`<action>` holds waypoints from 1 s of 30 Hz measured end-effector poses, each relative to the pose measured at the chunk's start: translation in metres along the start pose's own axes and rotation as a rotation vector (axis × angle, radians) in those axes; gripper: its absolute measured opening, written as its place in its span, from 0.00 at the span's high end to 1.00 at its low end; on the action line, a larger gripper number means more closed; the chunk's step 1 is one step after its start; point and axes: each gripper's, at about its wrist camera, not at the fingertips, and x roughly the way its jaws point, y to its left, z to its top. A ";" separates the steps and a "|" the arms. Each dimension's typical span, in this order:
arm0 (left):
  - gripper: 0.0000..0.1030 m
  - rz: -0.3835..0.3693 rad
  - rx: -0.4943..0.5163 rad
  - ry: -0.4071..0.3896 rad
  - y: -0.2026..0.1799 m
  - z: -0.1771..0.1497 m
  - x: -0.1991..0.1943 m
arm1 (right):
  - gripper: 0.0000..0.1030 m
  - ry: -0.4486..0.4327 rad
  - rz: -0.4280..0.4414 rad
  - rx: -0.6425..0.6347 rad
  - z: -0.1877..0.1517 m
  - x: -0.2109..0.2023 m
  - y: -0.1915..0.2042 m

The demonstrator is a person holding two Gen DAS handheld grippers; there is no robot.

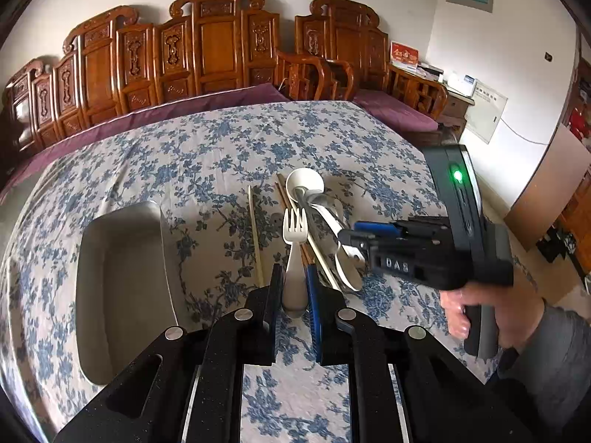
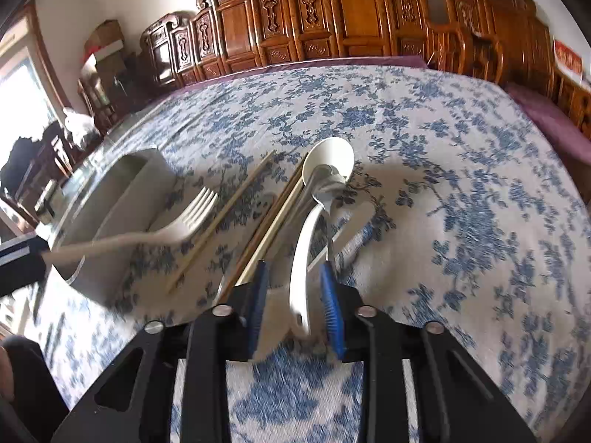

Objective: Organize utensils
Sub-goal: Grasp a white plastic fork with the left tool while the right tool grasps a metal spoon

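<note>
A person working a handheld gripper in each hand sorts cutlery on a table draped in a blue-flowered cloth [image 1: 207, 155]. The left gripper [image 1: 293, 295] has its fingers clenched on the handle of a white plastic fork [image 1: 294, 254], tines pointing toward twelve o'clock in its own view and lifted clear of the cloth, a hold that looks meant for carrying it to the grey tray [image 1: 122, 288] lying at nine o'clock of the fork. The right gripper [image 2: 295, 306], seen from the left wrist at three o'clock with the person's hand [image 1: 491, 313] around its grip, straddles the handle of a white spoon [image 2: 301, 258]; its pads are narrowed about the handle, but motion blur leaves it unclear whether they yet press on it. The spoon lies in the unsorted pile at the table's centre, alongside a metal spoon [image 2: 323, 188], a round white ladle bowl [image 2: 332, 158] and wooden chopsticks [image 2: 266, 229]; one loose chopstick [image 1: 255, 236] lies apart at ten o'clock of the pile. The tray appears empty, so the sorting is judged barely begun.
</note>
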 end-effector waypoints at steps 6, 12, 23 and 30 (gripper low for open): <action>0.89 -0.002 0.005 -0.027 0.011 -0.006 -0.002 | 0.76 0.009 -0.020 0.025 0.013 0.010 0.003; 0.89 -0.004 0.002 -0.048 0.018 -0.005 -0.006 | 0.76 -0.008 -0.095 -0.004 0.020 0.006 -0.001; 0.89 -0.025 -0.029 -0.050 0.025 -0.004 0.001 | 0.76 0.082 -0.166 -0.038 0.008 0.025 -0.012; 0.89 -0.021 -0.037 -0.045 0.029 -0.004 0.005 | 0.79 0.083 -0.179 -0.020 0.009 0.033 -0.014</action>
